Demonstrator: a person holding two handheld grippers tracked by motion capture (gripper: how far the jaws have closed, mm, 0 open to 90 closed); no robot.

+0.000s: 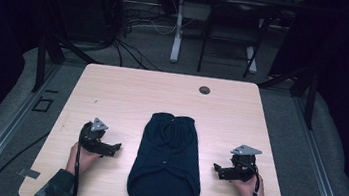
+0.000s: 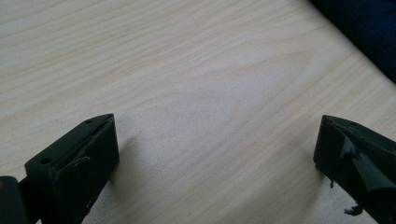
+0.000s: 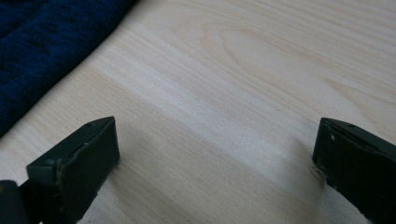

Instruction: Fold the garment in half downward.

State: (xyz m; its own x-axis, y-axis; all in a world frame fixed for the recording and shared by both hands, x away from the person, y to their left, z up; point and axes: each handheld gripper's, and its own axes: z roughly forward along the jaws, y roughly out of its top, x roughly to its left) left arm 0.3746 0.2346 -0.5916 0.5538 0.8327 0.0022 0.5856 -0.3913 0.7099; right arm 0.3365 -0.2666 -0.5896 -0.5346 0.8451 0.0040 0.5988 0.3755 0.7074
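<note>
A dark navy knitted garment lies flat in the middle of the light wooden table, its narrow end toward the far side. My left gripper rests on the table to the garment's left, jaws spread wide and pointing at it, nothing between them. In the left gripper view, my gripper faces bare wood, with the garment at the top right corner. My right gripper sits to the garment's right, also open and empty. In the right gripper view, the gripper sees the garment at the upper left.
A small round cable hole sits near the table's far edge. Beyond the table stand a white desk leg, a dark chair frame and loose cables on the floor. Metal rails flank the table.
</note>
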